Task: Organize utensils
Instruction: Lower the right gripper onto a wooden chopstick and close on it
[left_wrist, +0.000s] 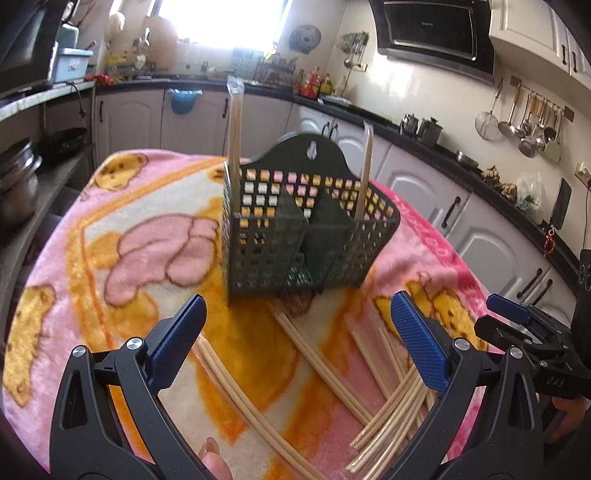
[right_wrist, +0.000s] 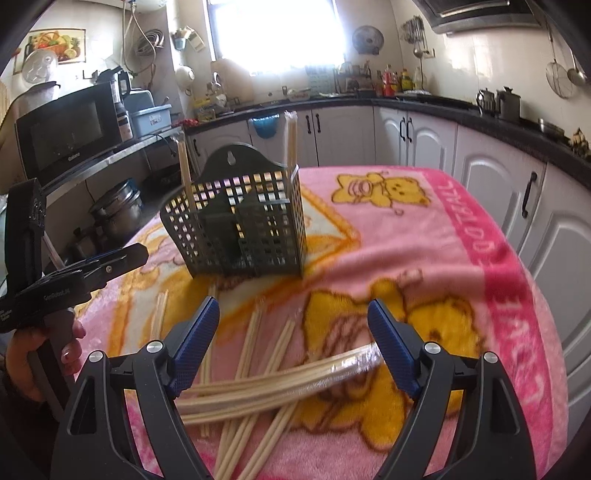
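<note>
Open left tongs (left_wrist: 295, 325) above loose chopsticks (left_wrist: 391, 413) before caddy (left_wrist: 295, 229).

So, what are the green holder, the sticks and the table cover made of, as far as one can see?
Holder: probably moulded plastic, dark green and matt; it has a regular square grid and a hanging hole.
Sticks: likely bamboo or wood, pale and bare; some are in shiny clear wrap.
Cover: a fleecy blanket, pink and yellow, with a fuzzy nap and soft folds.
</note>
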